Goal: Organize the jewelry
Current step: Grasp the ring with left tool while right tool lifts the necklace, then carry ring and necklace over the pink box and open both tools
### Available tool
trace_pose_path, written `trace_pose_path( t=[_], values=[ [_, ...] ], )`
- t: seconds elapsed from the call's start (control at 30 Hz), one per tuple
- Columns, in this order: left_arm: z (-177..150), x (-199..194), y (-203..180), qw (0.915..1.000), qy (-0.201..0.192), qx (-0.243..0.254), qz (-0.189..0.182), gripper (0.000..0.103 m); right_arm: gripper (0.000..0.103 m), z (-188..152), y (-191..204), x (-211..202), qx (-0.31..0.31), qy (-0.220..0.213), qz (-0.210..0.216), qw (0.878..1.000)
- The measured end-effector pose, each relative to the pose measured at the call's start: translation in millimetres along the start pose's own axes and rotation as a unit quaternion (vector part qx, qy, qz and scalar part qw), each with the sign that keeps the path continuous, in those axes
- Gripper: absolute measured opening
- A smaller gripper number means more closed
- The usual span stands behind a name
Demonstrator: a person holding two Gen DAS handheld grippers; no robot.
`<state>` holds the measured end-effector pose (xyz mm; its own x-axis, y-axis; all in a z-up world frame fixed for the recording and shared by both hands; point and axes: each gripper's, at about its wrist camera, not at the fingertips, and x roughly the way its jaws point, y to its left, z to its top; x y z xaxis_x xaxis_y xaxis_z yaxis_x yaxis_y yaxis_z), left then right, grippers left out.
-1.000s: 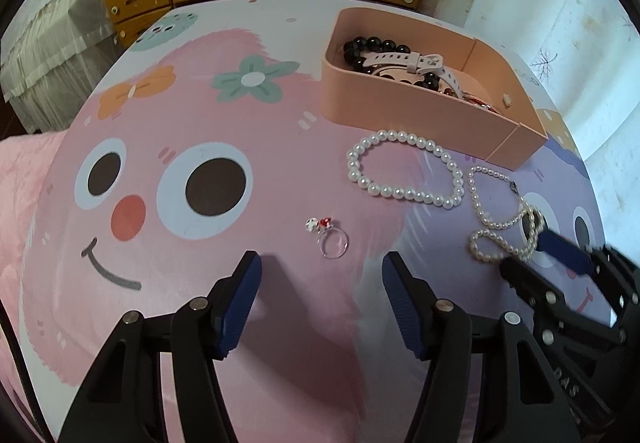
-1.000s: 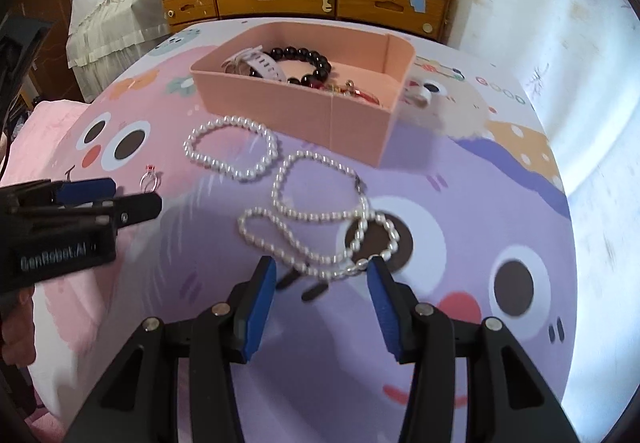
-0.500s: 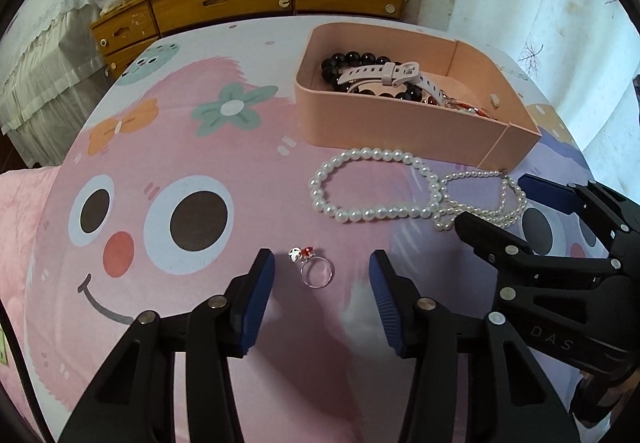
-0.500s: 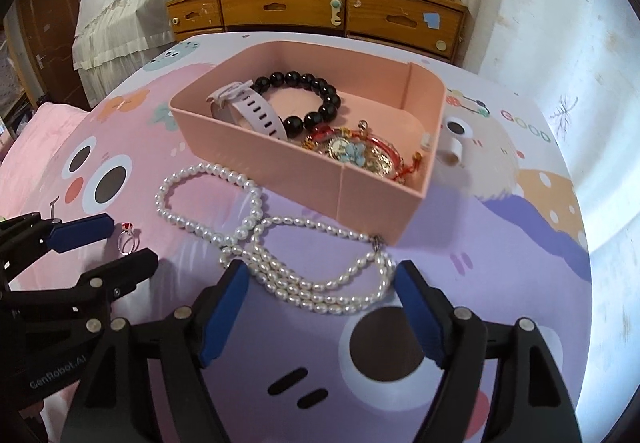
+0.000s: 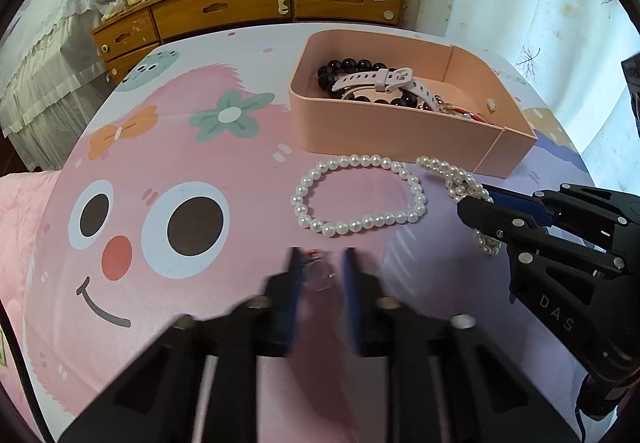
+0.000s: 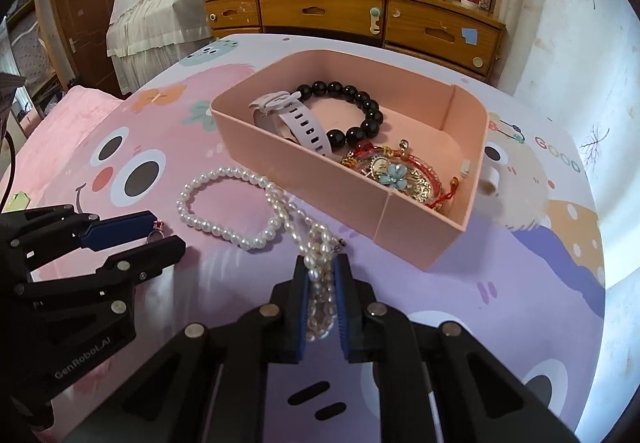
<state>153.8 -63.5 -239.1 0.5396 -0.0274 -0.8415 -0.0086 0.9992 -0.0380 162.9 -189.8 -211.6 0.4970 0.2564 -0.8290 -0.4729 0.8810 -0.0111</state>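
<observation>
The right claw [image 6: 320, 283] pinches the bunched pearl string [image 6: 316, 267], the pink box [image 6: 420, 243] sits just ahead and to its right, and the left claw [image 5: 320, 275], nearly closed, sits around the ring [image 5: 318, 277].

Glossy pearl necklace [image 6: 316, 263], matt pink tray [image 6: 404, 235]

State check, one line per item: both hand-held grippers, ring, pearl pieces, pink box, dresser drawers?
Left hand-held gripper: fingers blurred, straddling the ring, not clearly shut.
Right hand-held gripper: shut on pearl necklace.
Ring: lying on the mat.
Pearl necklace: bunched, partly pinched.
Pearl bracelet: flat on mat, untouched.
Pink box: open-topped, holding jewelry.
Dresser drawers: closed.
</observation>
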Motion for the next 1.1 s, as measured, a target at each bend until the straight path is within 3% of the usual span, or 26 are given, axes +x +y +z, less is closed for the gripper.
trace_pose_path(
  t=[0.27, 0.6, 1.1],
  values=[
    [-1, -4, 6, 0.9997, 0.001, -0.022, -0.013, 0.004, 0.009, -4, -20, -6, 0.106, 0.017, 0.076, 0.991],
    [0, -25, 4, 0.9996, -0.014, -0.020, -0.014, 0.004, 0.009, 6, -8, -38, 0.091, -0.011, 0.098, 0.991],
    [61, -90, 2, 0.9973, -0.071, 0.019, -0.008, 0.004, 0.009, 71, -20, -114, 0.057, -0.127, 0.069, 0.988]
  ],
)
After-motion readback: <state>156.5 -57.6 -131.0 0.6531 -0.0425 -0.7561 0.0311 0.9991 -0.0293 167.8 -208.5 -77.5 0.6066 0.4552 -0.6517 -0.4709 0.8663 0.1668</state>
